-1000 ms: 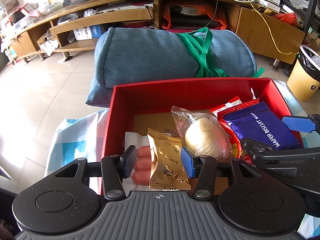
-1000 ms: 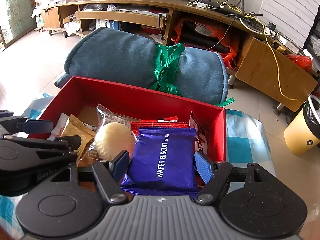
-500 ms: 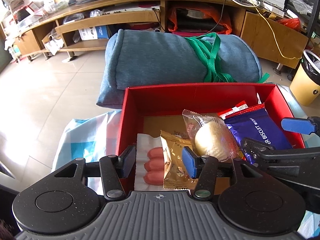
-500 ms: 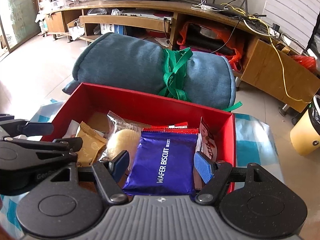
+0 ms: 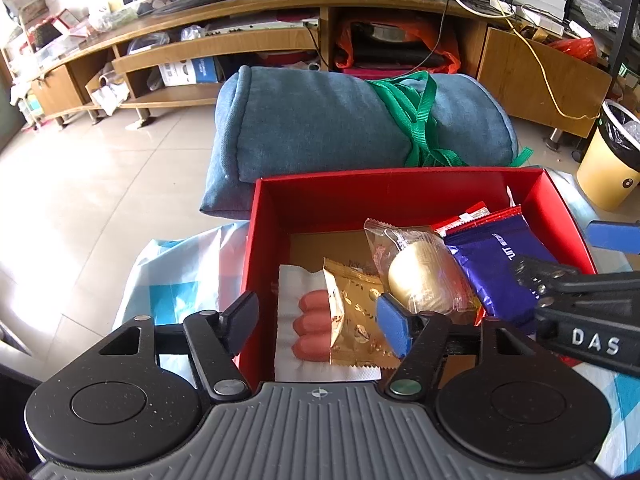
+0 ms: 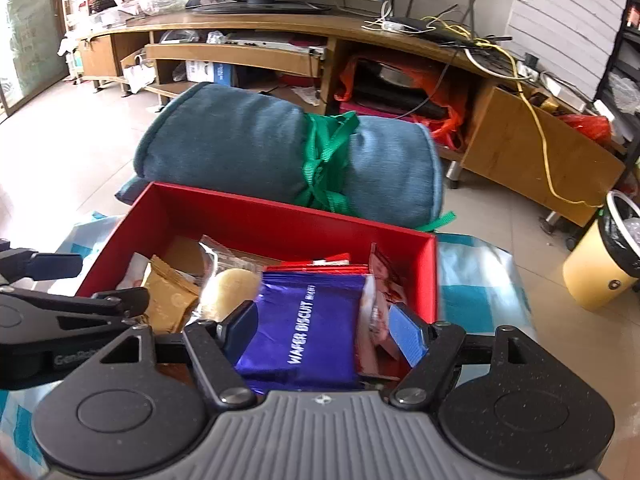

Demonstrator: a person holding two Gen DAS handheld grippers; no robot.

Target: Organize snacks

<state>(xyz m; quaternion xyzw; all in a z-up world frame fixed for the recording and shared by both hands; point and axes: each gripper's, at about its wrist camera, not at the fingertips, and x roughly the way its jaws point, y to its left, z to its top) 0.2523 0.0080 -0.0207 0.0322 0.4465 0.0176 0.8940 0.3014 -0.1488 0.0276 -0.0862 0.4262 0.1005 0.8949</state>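
snacks sit packed in an open red box (image 5: 400, 188) resting on a blue-and-white checked cloth (image 5: 176, 280). at the box's left end a pack of small sausages (image 5: 310, 326) lies on its white wrapper, with a gold foil packet (image 5: 356, 320) overlapping its right side. next to that is a round pale cake in a clear wrapper (image 5: 420, 276), then a purple wafer biscuit pack (image 6: 304, 328), which lies on red packets (image 6: 320, 264) whose edges show behind it. another red-and-white packet (image 6: 374, 320) stands on edge between the wafer pack and the box's right wall.

left gripper (image 5: 320, 320) hovers over the sausages and gold packet, its jaws opening; both packs lie between the blue pads, which do not press on them. right gripper (image 6: 328, 330) hangs over the wafer biscuit pack, jaws also opening, the pack between the pads and not pinched. each gripper shows at the edge of the other's view.

beyond the box lies a rolled blue cushion (image 5: 320, 128) tied with green strap (image 5: 420, 120), then a tiled floor, a long wooden tv bench (image 6: 280, 28) and a yellow bin (image 6: 604, 268).
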